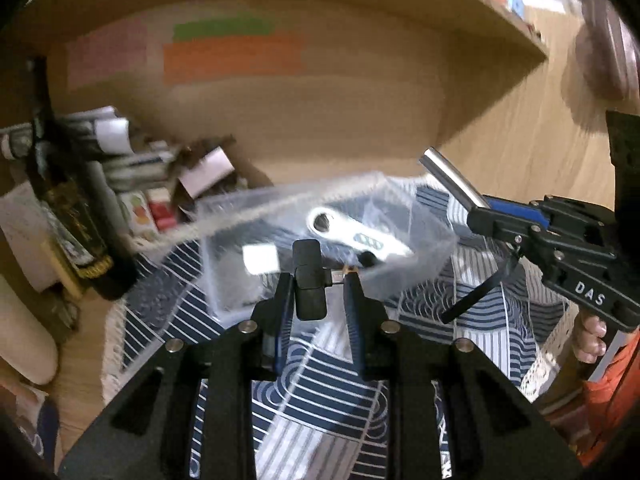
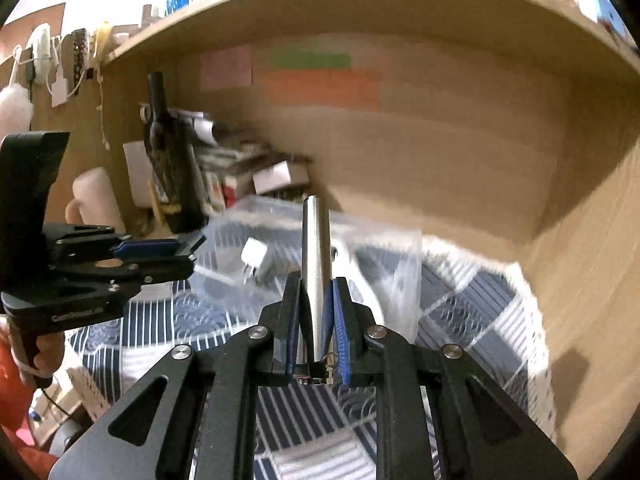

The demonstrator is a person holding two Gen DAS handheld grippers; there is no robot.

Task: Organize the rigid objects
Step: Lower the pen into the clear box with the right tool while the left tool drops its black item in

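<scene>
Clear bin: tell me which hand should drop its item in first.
Left, probably. The left gripper holds the black adapter right at the clear bin, just in front of its near wall. The right gripper holds the metal tube off to the bin's side, so it looks less lined up.

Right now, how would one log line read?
left gripper: shut on small black adapter | right gripper: shut on silver metal rod | clear plastic box: ahead
</scene>
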